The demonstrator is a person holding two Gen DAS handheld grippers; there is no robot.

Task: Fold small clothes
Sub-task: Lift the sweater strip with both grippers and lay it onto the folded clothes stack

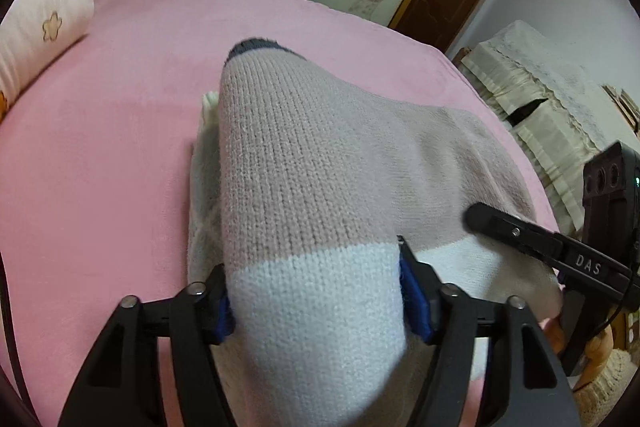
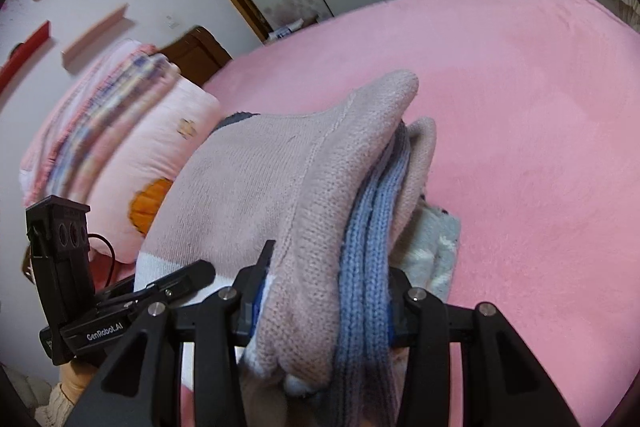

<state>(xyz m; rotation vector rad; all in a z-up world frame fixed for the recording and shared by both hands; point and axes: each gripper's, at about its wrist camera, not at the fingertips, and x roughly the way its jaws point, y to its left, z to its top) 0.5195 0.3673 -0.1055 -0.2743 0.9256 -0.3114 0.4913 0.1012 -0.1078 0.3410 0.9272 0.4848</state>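
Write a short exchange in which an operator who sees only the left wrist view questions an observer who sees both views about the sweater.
Operator: I see only one finger of the right gripper lying on the sweater. Is it gripping?
Observer: Yes. The right gripper is shut on a bunched fold of the sweater.
Operator: Is it only pink knit between its fingers?
Observer: No. A blue ribbed layer is pinched in alongside the pink knit.
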